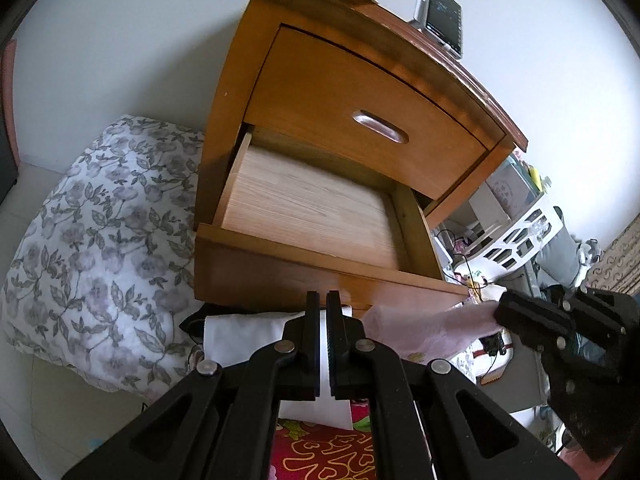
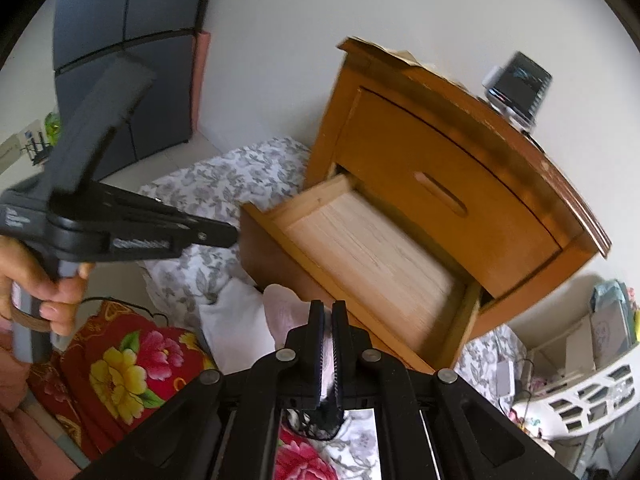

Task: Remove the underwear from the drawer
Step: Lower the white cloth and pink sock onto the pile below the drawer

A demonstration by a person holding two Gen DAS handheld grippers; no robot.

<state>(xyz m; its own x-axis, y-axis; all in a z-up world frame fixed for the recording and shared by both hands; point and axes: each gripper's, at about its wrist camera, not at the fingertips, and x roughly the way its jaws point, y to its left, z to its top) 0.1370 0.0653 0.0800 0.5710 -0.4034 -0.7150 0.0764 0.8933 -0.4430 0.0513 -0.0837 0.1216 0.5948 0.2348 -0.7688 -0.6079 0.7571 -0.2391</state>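
now the right gripper is clamped on the pink underwear, just in front of the open drawer, whose bottom is bare. the left gripper pinches the white garment below the drawer front. risk from here: both grips look thin, so a tug could slip the fabric or snag it on the drawer edge.
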